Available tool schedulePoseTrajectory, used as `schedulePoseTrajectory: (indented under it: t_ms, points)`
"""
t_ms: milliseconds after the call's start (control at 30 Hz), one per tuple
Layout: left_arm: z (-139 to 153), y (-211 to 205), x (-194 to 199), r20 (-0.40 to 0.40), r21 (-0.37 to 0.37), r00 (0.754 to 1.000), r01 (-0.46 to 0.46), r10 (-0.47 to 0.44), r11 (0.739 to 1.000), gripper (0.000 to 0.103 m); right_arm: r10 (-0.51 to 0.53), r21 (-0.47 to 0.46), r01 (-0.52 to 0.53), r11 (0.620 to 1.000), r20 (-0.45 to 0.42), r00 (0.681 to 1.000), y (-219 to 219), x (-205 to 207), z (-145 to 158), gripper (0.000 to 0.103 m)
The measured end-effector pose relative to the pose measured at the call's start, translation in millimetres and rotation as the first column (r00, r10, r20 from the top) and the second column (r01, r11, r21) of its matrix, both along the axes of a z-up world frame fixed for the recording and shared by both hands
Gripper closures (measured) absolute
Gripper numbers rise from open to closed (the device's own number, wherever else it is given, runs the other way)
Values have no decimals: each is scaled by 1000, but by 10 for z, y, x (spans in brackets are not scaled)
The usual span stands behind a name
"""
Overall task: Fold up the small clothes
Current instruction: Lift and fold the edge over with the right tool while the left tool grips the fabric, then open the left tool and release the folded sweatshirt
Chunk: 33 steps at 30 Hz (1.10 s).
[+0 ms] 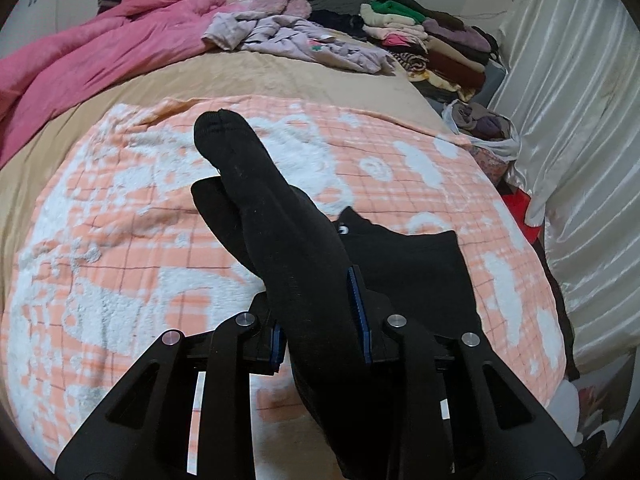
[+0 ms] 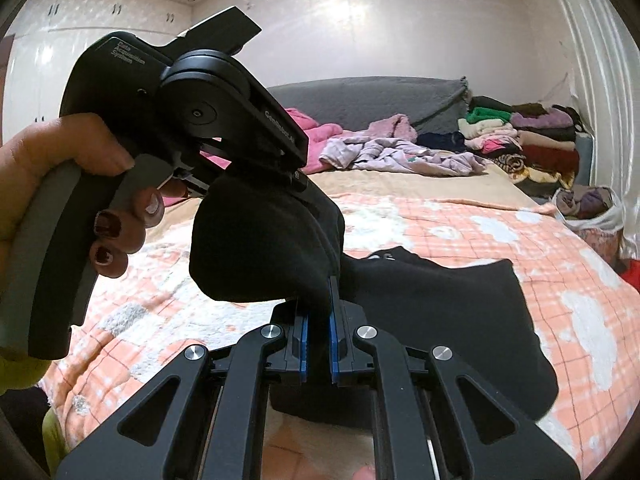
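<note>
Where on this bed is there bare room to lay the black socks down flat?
The peach checked blanket lies bare left of the black socks, and the tan sheet beyond it is bare. It is crowded at the far end: pink blanket, lilac clothes, folded stack. A black garment covers the right.

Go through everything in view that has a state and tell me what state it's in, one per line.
left gripper: shut on the black socks.
right gripper: shut on the same socks.
black socks: paired, lifted off the bed.
black garment: lying flat on the blanket.
checked blanket: spread out.
lilac clothes: crumpled, unfolded.
clothes stack: folded, piled.
</note>
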State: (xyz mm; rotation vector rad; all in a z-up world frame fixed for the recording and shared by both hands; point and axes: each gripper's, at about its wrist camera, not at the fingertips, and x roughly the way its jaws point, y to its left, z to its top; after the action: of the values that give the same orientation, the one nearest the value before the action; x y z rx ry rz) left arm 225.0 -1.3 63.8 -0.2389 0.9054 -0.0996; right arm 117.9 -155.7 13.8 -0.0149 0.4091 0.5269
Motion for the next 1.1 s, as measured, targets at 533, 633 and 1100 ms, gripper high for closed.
schedulePoseTrajectory:
  t_ms: [533,633,1100]
  points:
    - [-228,-849,223,-48,74,995,94,-91,993,82,-94,84,105,991,-121,988,-630,119,-283,97]
    - [-316,-953,256,-66,66,991,119,-115,991,79,-103,99,120,988,-160,982,-729,160,-368,97]
    - [-288,-1047,131,47,-74,985,172,-169,982,34,-171,112,217,970,-324,930,-1078,290,-679,89]
